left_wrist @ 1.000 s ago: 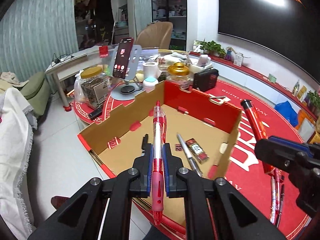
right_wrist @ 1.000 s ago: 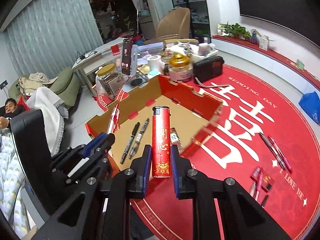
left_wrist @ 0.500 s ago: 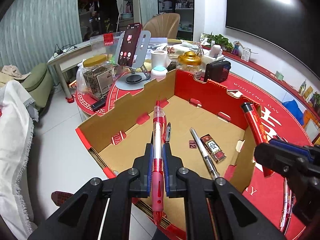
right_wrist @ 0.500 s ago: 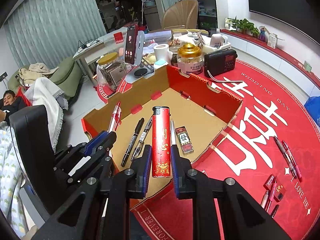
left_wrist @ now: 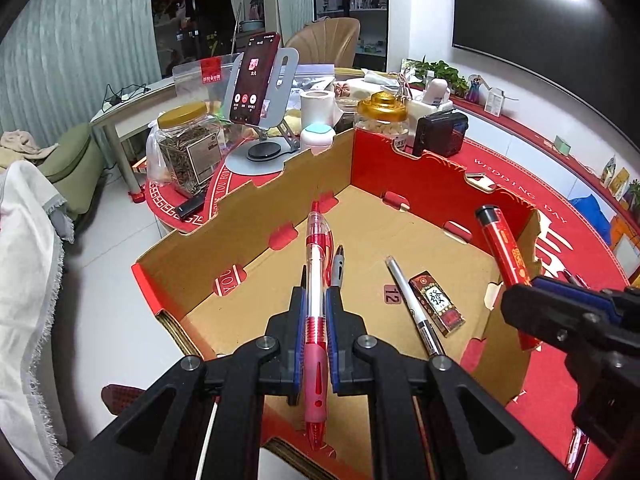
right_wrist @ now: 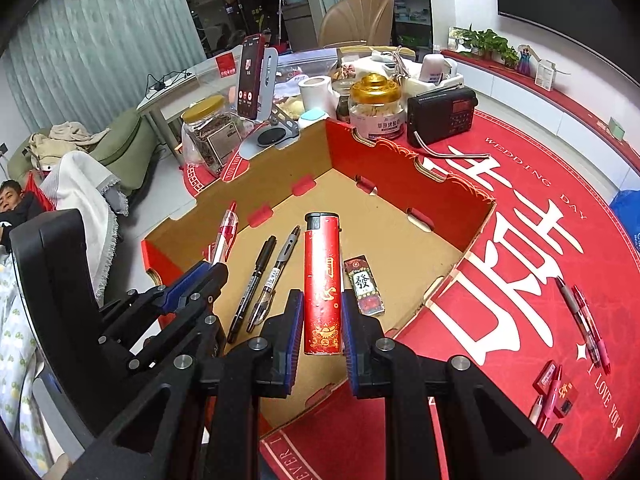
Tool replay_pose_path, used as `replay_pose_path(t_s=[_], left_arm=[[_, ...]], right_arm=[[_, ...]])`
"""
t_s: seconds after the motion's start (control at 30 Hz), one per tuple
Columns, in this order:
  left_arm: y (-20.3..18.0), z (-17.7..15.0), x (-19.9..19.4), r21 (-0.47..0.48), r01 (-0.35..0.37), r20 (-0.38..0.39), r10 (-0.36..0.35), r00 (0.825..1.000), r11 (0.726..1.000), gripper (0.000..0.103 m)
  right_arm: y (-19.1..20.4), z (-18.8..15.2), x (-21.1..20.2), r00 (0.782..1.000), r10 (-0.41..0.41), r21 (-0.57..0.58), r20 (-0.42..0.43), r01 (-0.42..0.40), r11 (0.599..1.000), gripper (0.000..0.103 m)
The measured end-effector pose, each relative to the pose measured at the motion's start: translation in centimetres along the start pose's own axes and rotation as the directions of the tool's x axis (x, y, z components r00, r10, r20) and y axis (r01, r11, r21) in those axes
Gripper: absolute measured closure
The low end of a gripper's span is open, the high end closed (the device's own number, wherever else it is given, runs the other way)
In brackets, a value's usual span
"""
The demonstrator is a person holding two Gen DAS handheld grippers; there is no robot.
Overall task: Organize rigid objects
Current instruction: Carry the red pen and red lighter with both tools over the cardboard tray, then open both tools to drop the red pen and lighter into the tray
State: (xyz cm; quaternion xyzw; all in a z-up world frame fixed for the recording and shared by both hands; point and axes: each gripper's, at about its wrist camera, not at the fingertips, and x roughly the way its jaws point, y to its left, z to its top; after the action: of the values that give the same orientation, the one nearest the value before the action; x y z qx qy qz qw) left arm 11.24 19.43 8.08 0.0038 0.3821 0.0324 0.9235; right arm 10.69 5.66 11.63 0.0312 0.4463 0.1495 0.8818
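Note:
My left gripper [left_wrist: 315,304] is shut on a red gel pen [left_wrist: 316,300] and holds it over the near part of the open cardboard box [left_wrist: 248,208]. My right gripper [right_wrist: 321,312] is shut on a tall red lighter [right_wrist: 322,284], also above the box [right_wrist: 452,192]. On the box floor lie a black marker [right_wrist: 252,284], a clear pen [right_wrist: 276,272] and a small red lighter [right_wrist: 364,286]. The right gripper with its lighter [left_wrist: 506,256] shows at the right of the left wrist view; the left gripper with its pen [right_wrist: 226,232] shows at the left of the right wrist view.
Several pens and small red lighters [right_wrist: 584,320] lie on the red tablecloth right of the box. Behind the box stand jars [right_wrist: 376,108], a black radio [right_wrist: 442,114], a phone on a stand [right_wrist: 252,76] and a tissue roll [right_wrist: 316,92]. The table edge drops off at the left.
Both grippers have moved forward and lower over the box, still holding the pen and the lighter. The box contents now appear nearer.

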Motion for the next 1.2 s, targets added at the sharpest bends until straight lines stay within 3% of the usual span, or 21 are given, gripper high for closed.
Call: replay_pose_path(t_s=[0.63,1.0,1.07,1.13,1.2], left_arm=[[0.0,0.2,2.1,0.013,-0.008,-0.042,0.009,0.999,1.000,0.093],[-0.5,0.1,3.3,0.046,0.000,-0.098,0.005,0.995,0.999,0.092],[-0.6,0.2,3.3,0.069,-0.001,-0.102,0.008,0.995,0.998,0.078],[-0.8,0.5,3.0,0.080,0.000,-0.088,0.007,0.996,0.997,0.044],[-0.5,0.7,2.7,0.070,-0.029,-0.073,0.034,0.997,0.997,0.027]], right_arm=[[-0.5,0.7,2.9,0.999,-0.017,0.002,-0.038,0.017,1.000,0.083],[-1.2,0.4,5.7,0.994,-0.033,0.006,-0.104,0.034,0.999,0.083],[-1.3,0.4,6.0,0.992,-0.032,0.004,-0.119,0.033,0.999,0.083],[-1.6,0.4,5.9,0.992,-0.034,0.009,-0.120,0.036,0.999,0.082],[-2.0,0.5,5.3,0.993,-0.056,0.021,-0.106,0.059,0.998,0.079]])
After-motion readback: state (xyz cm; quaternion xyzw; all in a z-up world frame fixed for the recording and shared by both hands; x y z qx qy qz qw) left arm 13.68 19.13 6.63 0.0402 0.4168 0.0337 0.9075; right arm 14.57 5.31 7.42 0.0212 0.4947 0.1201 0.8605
